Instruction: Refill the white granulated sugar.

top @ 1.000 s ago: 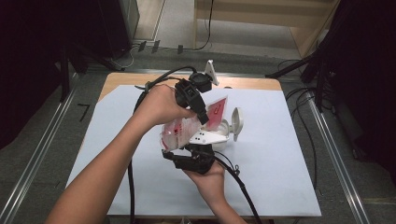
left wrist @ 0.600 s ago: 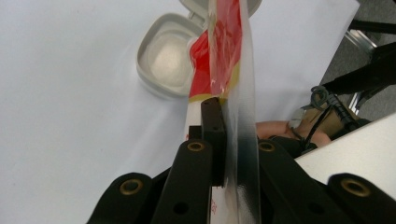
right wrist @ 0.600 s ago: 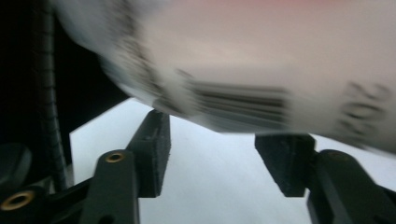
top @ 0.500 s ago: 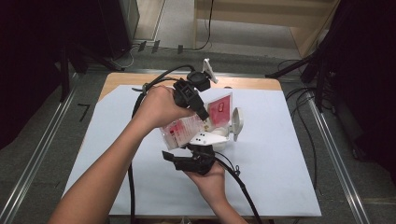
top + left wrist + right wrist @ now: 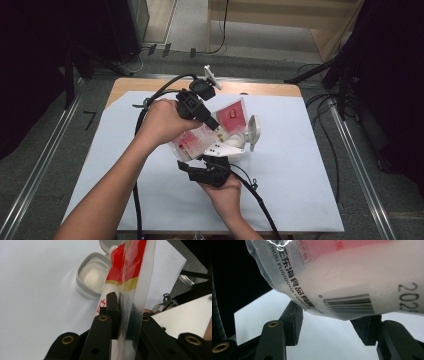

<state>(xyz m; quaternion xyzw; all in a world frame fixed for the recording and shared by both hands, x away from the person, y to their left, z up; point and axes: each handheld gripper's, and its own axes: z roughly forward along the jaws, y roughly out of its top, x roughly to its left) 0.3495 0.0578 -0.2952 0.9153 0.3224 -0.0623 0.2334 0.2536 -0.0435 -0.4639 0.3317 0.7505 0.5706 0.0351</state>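
A clear bag [image 5: 200, 140] of white powder with a red and pink label hangs tilted over a small white container [image 5: 235, 147] whose lid is flipped open. My left gripper [image 5: 212, 124] comes down from above and is shut on the bag's flat upper edge [image 5: 130, 270], with the pad [image 5: 112, 307] pressed on the film. The open container [image 5: 91, 277] lies beyond it on the white sheet. My right gripper [image 5: 214, 161] reaches up from below. Its jaws have just been closing on the bag's bulging bottom [image 5: 352, 272], and both pads [image 5: 293, 322] touch it.
A white sheet [image 5: 300, 175] covers the wooden table [image 5: 270, 89]. Black cables [image 5: 260, 200] trail from both grippers toward the near edge and the back left. Dark stands and floor cables surround the table.
The bag's pink top sits a little higher and more upright than a second ago. Both hands have stayed nearly in place.
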